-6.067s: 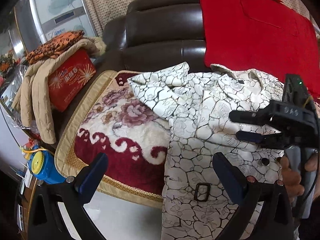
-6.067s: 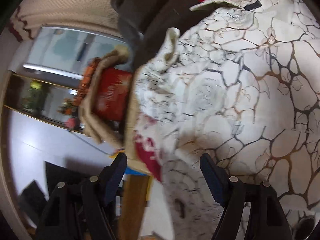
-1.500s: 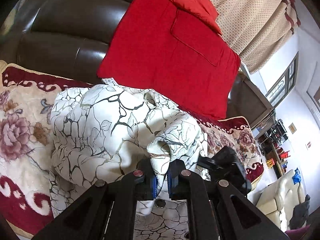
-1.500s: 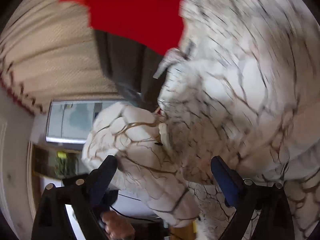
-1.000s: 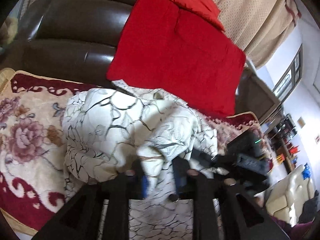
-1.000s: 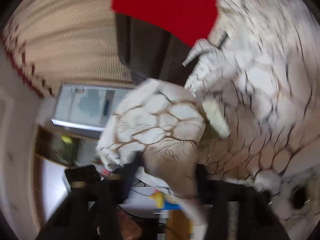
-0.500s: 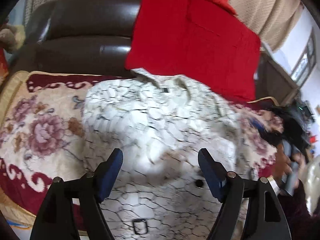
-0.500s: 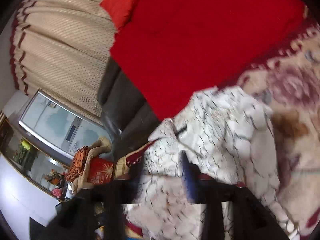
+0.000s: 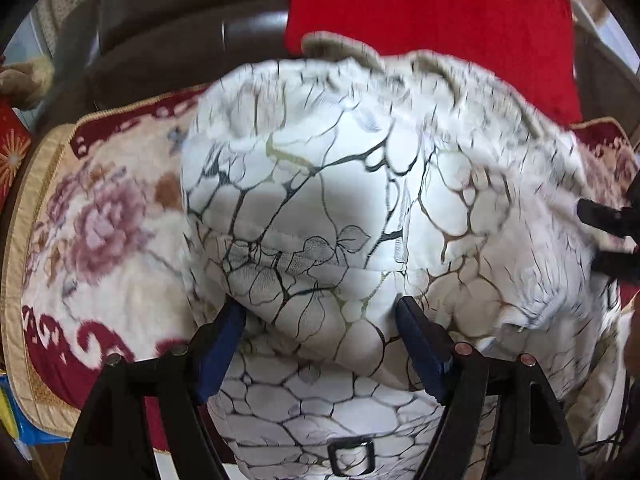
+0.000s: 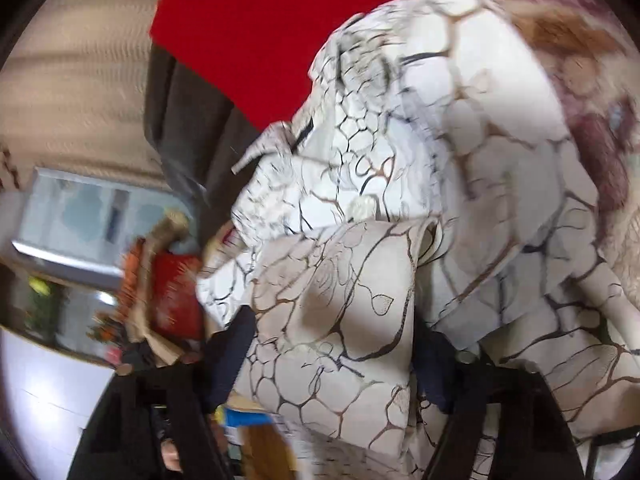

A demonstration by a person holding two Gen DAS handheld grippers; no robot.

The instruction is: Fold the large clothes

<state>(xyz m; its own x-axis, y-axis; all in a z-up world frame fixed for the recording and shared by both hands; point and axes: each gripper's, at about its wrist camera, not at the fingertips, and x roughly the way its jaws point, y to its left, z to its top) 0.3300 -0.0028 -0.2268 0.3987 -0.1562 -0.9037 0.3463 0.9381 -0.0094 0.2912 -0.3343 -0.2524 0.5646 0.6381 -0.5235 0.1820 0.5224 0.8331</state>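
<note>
A large white coat (image 9: 360, 208) with a black and gold crackle print lies on the sofa, its sleeves folded over the body and a black buckle (image 9: 352, 456) near its hem. My left gripper (image 9: 320, 344) is open, its blue-padded fingers (image 9: 220, 340) apart over the coat's lower middle. The right gripper's black fingers (image 9: 604, 216) show at the coat's right edge. In the right wrist view the coat (image 10: 400, 208) fills the frame; my right gripper (image 10: 332, 356) is open with a fold of cloth lying between its jaws.
A floral red and cream sofa cover (image 9: 92, 224) lies under the coat. A red blanket (image 9: 432, 12) hangs on the dark leather sofa back (image 9: 168, 28). A red box (image 10: 176, 296) and beige garment (image 10: 156, 240) sit at the sofa's left end.
My left gripper has let go of the sleeve and opened, then moved in closer over the coat. The right gripper, open throughout, swung back close to the coat. The sleeves now lie folded across the body.
</note>
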